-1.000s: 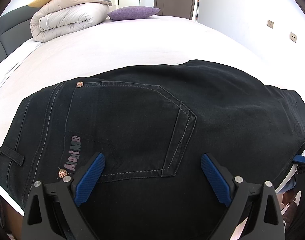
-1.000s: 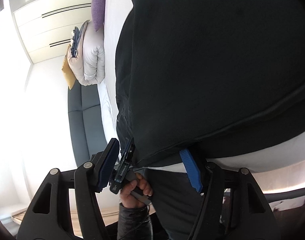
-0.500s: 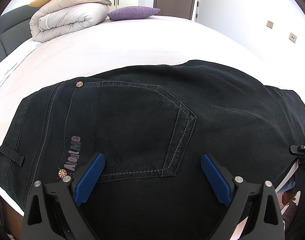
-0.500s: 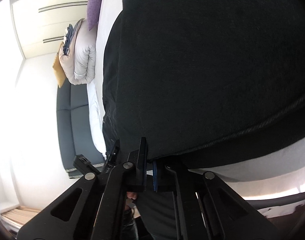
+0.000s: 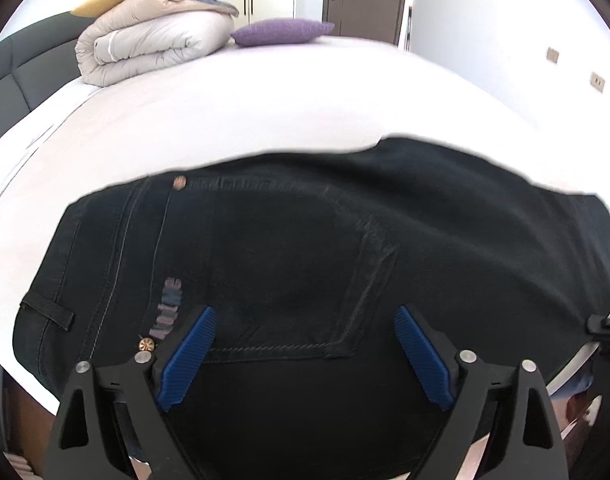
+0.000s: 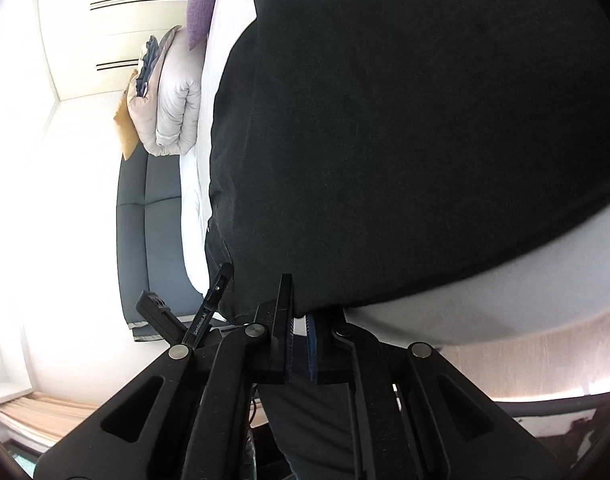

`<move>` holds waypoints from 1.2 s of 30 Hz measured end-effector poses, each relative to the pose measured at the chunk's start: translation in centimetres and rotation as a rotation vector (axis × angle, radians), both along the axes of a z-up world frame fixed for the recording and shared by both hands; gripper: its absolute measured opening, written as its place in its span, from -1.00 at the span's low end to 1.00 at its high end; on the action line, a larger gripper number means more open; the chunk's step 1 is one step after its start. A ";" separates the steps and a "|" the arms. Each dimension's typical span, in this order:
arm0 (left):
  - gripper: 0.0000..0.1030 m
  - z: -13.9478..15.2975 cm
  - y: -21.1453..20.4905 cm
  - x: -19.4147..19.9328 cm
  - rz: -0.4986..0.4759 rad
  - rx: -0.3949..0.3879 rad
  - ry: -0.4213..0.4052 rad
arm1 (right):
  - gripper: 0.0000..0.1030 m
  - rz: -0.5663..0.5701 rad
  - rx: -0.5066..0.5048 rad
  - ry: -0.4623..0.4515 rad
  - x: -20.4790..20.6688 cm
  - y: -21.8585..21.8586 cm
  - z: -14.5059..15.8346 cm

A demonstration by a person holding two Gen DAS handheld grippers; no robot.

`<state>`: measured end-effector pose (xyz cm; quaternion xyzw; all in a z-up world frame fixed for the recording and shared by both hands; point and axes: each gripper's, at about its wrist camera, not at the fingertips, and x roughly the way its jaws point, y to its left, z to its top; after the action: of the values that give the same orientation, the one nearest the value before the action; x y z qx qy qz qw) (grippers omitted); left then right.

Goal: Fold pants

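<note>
Black jeans (image 5: 305, 248) lie flat on the white bed, back pocket up, waistband to the left. My left gripper (image 5: 305, 350) hovers open just above the pocket area near the bed's front edge, its blue pads wide apart and empty. In the right wrist view the jeans (image 6: 405, 128) fill most of the frame. My right gripper (image 6: 301, 330) is shut on the near edge of the jeans fabric at the bed's side. The right gripper's body also shows at the far right of the left wrist view (image 5: 609, 322).
The white bed (image 5: 265, 112) stretches away behind the jeans. A folded beige duvet (image 5: 153, 46) and a purple pillow (image 5: 281, 32) lie at the far end by the grey headboard (image 5: 13, 68). A door and wall stand beyond.
My right gripper closed from open onto the edge of the jeans. My left gripper stayed open and shifted slightly; its view is now blurred by motion.
</note>
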<state>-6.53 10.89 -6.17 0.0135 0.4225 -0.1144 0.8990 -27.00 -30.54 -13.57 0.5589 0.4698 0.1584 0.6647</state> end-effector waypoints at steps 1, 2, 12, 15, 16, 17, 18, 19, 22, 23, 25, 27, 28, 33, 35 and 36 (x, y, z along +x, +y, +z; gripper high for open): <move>0.78 0.9 -0.6 -0.1 -0.010 -0.033 -0.026 | -0.82 -0.012 -0.005 -0.008 -0.3 -0.5 0.2; 0.78 1.7 -1.3 -0.1 -0.022 -0.056 -0.043 | -0.80 -0.033 -0.006 -0.017 -0.8 -1.4 0.3; 0.79 -1.7 -12.6 0.1 -0.288 0.025 0.023 | -0.78 -0.305 0.137 0.008 -4.5 -9.1 -0.5; 0.79 -2.2 -11.9 -0.7 -0.277 -0.003 0.013 | -0.83 -0.351 0.128 -0.010 -6.1 -11.0 -0.8; 0.79 -2.2 -11.6 -0.8 -0.278 -0.008 0.021 | -0.93 -0.350 0.107 -0.005 -6.4 -11.3 -0.8; 0.80 -2.2 -11.6 -0.8 -0.283 0.001 0.026 | -0.96 -0.356 0.097 0.001 -6.5 -10.5 -0.7; 0.80 -2.2 -11.7 -0.9 -0.289 0.016 0.031 | -0.97 -0.357 0.094 0.006 -6.7 -10.6 -0.6; 0.80 -2.2 -11.7 -1.0 -0.294 0.026 0.035 | -0.98 -0.355 0.084 0.008 -6.9 -10.7 -0.5; 0.80 -2.2 -11.8 -1.1 -0.295 0.042 0.054 | -0.98 -0.343 0.043 0.011 -6.9 -10.2 0.1; 0.80 -2.3 -11.7 -1.4 -0.295 0.045 0.058 | -0.98 -0.338 0.042 0.012 -7.1 -10.4 0.1; 0.81 -2.3 -11.5 -2.0 -0.297 0.051 0.061 | -0.98 -0.336 0.053 0.006 -7.3 -9.8 0.2; 0.80 -2.2 -11.4 -2.0 -0.295 0.051 0.062 | -0.98 -0.312 0.051 -0.020 -7.3 -9.8 0.1; 0.80 -2.0 -11.5 -2.0 -0.293 0.057 0.060 | -0.96 -0.313 0.054 -0.021 -7.0 -9.6 0.1; 0.67 0.6 -13.1 -2.7 -0.310 0.017 0.015 | -0.90 -0.377 0.004 -0.048 -8.2 -12.2 1.2; 0.67 1.3 -14.7 -2.3 -0.343 0.006 0.001 | -0.90 -0.407 -0.015 -0.058 -8.5 -13.6 1.6; 0.67 1.5 -16.1 -1.8 -0.365 0.012 -0.003 | -0.90 -0.427 -0.022 -0.052 -8.7 -14.3 1.6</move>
<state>-8.37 -5.19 -4.70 0.0957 0.4125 -0.2732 0.8637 -35.66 -44.88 -12.00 0.6342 0.3252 0.0232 0.7011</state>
